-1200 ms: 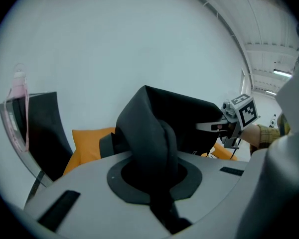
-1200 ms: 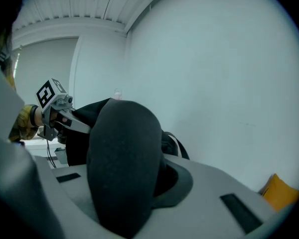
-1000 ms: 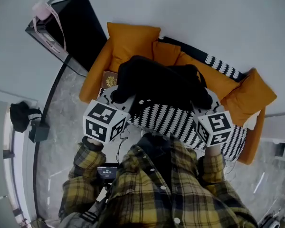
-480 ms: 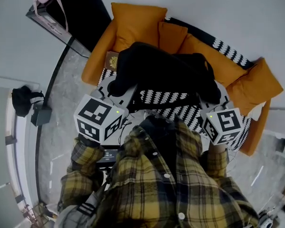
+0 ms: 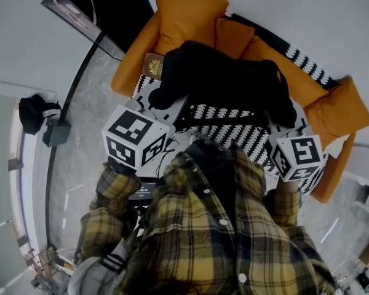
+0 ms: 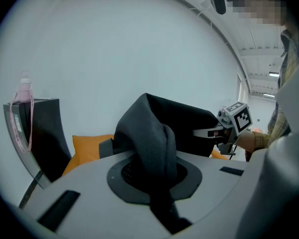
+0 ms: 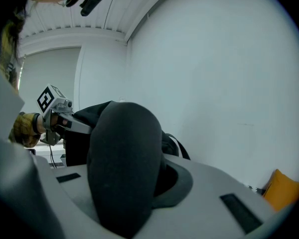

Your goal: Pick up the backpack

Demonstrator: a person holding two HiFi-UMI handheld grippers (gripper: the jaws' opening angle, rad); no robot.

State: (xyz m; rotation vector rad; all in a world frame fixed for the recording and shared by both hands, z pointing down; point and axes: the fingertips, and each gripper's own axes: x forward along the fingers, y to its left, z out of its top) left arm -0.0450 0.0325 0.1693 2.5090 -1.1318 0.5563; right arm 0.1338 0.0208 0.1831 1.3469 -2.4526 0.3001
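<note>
The left claw (image 6: pixel 159 183) is closed tight on a fold of the black backpack (image 5: pixel 227 85). The right claw (image 7: pixel 124 183) is clamped on the other end of it. The backpack stretches between the two claws, just ahead of them, and the orange sofa (image 5: pixel 187 17) lies beyond.

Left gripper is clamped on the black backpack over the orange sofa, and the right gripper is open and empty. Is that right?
No. The right gripper is shut on the backpack too: the right gripper view shows black fabric pinched between its jaws. The left gripper is clamped on it over the orange sofa.
</note>
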